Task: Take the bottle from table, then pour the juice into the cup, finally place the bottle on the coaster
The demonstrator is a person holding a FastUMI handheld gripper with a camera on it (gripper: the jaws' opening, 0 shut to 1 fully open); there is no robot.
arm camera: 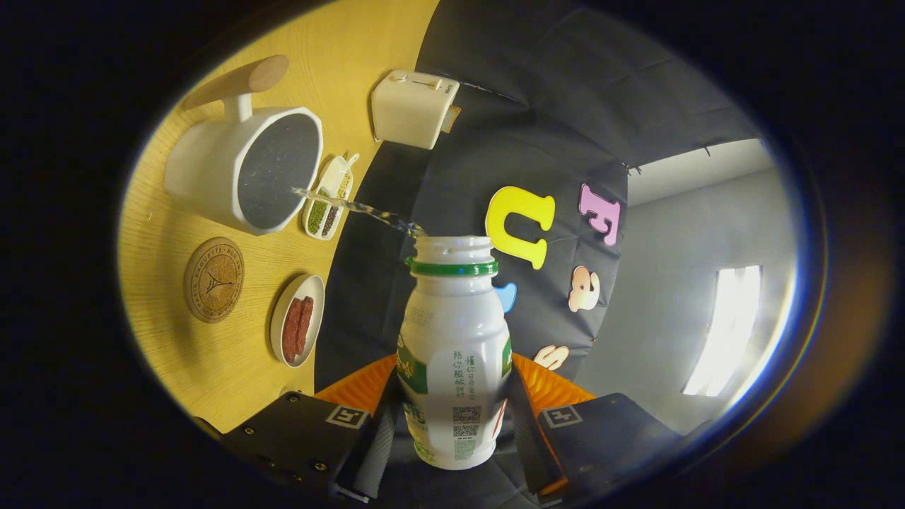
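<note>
The bottle (pixel 452 353) is gripped between the two fingers (pixel 382 431) of the gripper (pixel 452 431), which are closed against its sides, its open mouth pointing ahead of them. A thin clear stream (pixel 353 206) is seen running from the mouth to the white cup (pixel 244 170) with a wooden handle on the tilted-looking tabletop (pixel 233 367). Near the cup, a round cork coaster (pixel 213 280), a plate of reddish strips (pixel 297 319), a small dish of beans (pixel 327 198) and a toaster (pixel 413 107) are seen.
</note>
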